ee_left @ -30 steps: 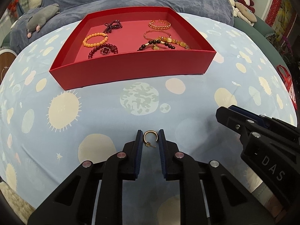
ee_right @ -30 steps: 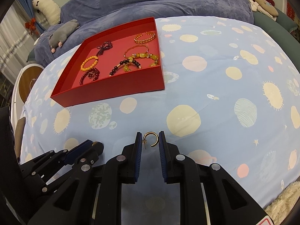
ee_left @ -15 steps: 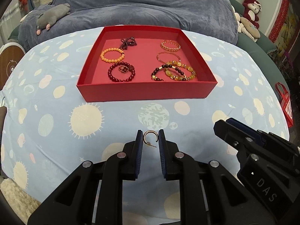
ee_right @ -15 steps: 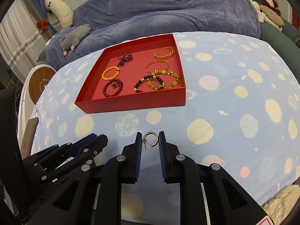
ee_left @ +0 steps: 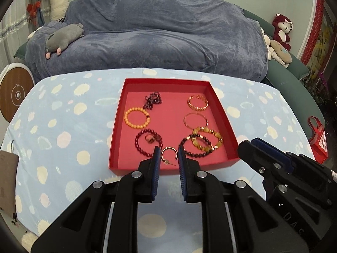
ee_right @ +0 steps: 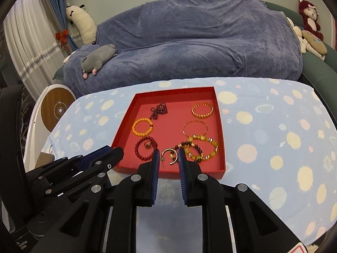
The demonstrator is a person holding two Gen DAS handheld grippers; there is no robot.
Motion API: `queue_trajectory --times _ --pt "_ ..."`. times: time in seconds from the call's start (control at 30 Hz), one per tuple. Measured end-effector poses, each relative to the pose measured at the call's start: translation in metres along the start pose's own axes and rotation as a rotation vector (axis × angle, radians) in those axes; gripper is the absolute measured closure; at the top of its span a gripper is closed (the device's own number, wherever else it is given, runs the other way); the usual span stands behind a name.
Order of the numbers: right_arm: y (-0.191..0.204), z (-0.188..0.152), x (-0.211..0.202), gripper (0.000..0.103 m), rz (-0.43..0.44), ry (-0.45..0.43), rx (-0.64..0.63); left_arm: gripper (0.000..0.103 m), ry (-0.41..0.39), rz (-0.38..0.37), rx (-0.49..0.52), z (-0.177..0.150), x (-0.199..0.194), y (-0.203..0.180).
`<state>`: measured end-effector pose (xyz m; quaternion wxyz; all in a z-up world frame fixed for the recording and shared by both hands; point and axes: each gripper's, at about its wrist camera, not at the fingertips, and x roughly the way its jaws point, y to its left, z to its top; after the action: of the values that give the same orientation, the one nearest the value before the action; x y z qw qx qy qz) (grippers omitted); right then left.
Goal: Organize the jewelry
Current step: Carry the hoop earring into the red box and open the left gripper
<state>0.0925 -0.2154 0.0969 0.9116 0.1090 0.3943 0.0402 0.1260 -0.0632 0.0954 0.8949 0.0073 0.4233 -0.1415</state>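
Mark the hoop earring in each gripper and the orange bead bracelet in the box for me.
left hoop earring (ee_left: 168, 153): left wrist view, on the hoop's top arc.
right hoop earring (ee_right: 169, 154): right wrist view, on the hoop's upper arc.
orange bead bracelet (ee_left: 136, 125): left wrist view, on its near beads.

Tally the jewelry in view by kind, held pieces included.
Beaded bracelets in the tray: 4
Gold bangles: 2
Dark bead bow: 1
Small ring inside the red bracelet: 1
Hoop earrings, one per hand-held gripper: 2
Total: 10

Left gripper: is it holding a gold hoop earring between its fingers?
Yes, the left gripper pinches a gold hoop earring between its blue pads, above the red tray.
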Motion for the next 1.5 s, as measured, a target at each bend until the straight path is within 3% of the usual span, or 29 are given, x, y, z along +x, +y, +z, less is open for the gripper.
queue_trajectory --times 0.27,0.57,1.1,1.5 --pt "-0.006 0.046 0.031 0.086 -0.019 -0.038 -0.014 0.087 -0.025 0.012 0.020 0.050 0.027 0.003" --pt "-0.017 0.064 0.078 0.086 -0.046 -0.006 -0.020 0.087 0.022 0.031 0.024 0.069 0.078 0.007" --pt "-0.028 0.066 0.148 0.086 -0.077 0.082 -0.015 0.087 0.122 0.073 0.031 0.069 0.145 0.021" --pt "-0.027 0.060 0.162 0.086 -0.096 0.114 -0.024 0.086 0.168 0.086 0.022 0.060 0.159 0.026"
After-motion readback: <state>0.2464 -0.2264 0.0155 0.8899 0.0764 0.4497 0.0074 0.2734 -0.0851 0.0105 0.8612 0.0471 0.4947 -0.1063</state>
